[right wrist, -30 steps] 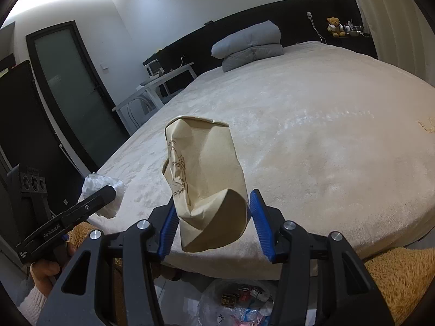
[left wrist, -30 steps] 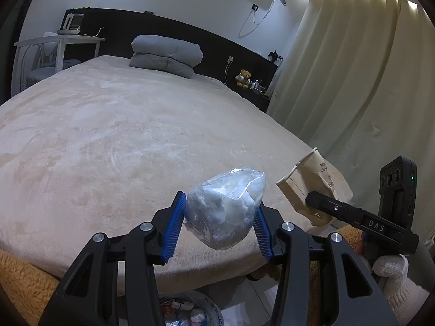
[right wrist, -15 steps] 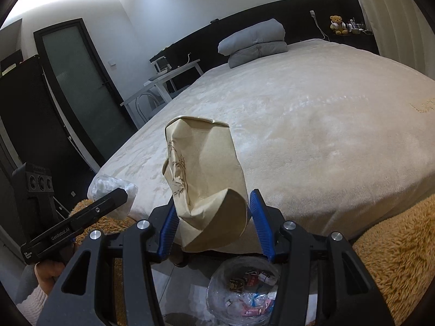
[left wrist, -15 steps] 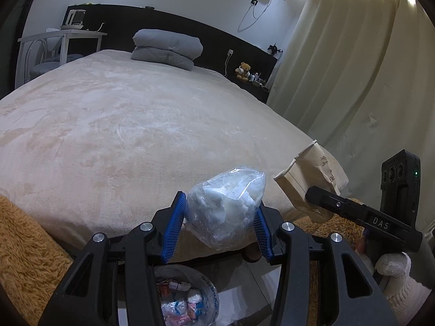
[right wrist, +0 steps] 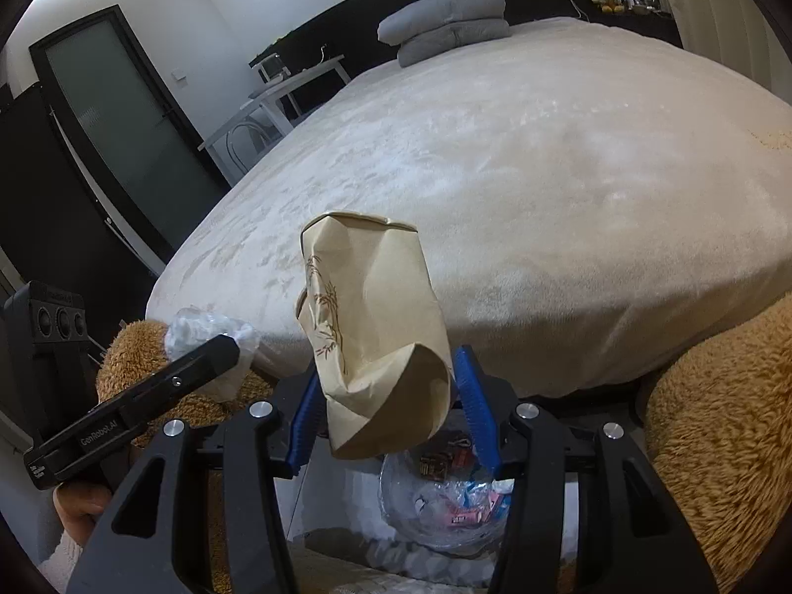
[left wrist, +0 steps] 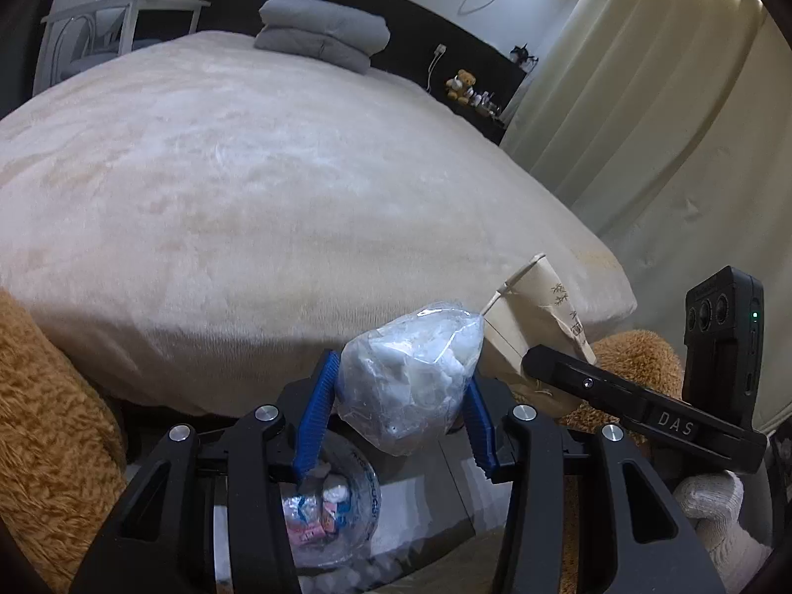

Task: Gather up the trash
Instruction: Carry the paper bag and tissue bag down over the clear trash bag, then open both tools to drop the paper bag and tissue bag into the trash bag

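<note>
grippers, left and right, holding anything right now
left gripper: shut on clear plastic bag of white wadding
right gripper: shut on crumpled brown paper bag

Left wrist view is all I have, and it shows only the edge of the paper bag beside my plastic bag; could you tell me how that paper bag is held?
Observer: The right hand-held gripper is shut on the brown paper bag, with the blue pads pinching its crumpled lower end.
Operator: Thank you. Is its top open or folded?
Observer: The top edge looks folded flat and creased; a bamboo print runs down one side.
Operator: Is the bin under that bag too?
Observer: Yes, a clear-lined trash bin with wrappers inside sits on the floor just below it.
</note>
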{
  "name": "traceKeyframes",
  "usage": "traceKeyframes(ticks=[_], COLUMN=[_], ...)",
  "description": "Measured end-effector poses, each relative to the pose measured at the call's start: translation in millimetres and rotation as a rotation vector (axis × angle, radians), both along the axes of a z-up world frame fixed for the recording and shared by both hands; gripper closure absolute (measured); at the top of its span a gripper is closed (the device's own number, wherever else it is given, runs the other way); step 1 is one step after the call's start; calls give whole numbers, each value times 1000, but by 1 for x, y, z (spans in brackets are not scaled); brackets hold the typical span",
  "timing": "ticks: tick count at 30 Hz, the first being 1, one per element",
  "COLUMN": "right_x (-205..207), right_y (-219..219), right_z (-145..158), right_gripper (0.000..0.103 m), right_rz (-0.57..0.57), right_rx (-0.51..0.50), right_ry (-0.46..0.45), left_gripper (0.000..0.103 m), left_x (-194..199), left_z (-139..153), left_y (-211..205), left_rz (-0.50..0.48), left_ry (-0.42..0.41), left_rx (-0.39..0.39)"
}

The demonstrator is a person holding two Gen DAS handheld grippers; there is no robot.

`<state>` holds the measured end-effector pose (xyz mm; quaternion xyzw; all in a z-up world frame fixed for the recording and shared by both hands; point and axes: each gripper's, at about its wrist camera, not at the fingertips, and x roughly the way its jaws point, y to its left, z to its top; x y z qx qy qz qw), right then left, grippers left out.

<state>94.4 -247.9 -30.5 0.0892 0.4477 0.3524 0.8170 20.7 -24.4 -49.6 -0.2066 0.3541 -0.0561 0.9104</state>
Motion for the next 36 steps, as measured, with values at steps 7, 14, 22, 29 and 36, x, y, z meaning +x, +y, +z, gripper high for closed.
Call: traceKeyframes(ticks=[7,14,22,29,36], right_x=[4,19,35,38,42], right_y=[16,29,40,49,54], right_z=[-23,-64,-107,-130,-149], right_gripper=[52,52,52,52,51], right_rz=[35,60,53,59,59], right_rx=[-101,-193,-294,-364,-417], right_ry=[100,307,482,543,585], left_gripper=[57,57,57,57,57], left_x=[13,27,45,49,54], left_z=[-26,-59,-105,-132,-154], left_y=[-7,-6,2,-1,-7], left_rz=[-3,-9,4,-12,-18], left_ry=[153,308,501,592,677], left_rx=[31,37,-6,-2,23])
